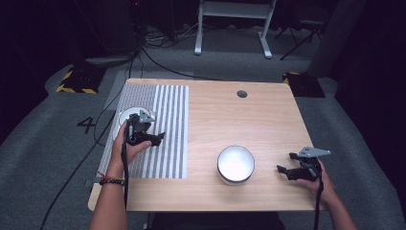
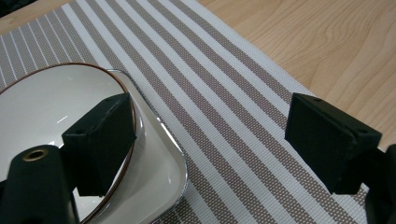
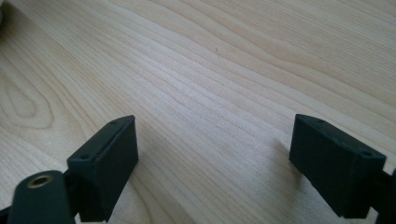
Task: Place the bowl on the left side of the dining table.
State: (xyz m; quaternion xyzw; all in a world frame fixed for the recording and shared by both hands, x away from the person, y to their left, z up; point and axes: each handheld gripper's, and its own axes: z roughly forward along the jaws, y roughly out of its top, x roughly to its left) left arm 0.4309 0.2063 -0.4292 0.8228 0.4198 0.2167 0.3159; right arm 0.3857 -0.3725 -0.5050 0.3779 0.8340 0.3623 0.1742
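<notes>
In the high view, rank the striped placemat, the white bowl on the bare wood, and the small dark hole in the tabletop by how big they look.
1. striped placemat
2. white bowl
3. dark hole

Left tongs [image 1: 154, 136] and right tongs [image 1: 283, 169], both with jaws wide apart.

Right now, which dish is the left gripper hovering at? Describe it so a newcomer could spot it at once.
Start from the striped placemat covering the table's left part. Near its far left corner sits a white bowl with a thin brown rim, resting on a squarish white plate, under the open left gripper. The other bowl stands alone on bare wood.
</notes>
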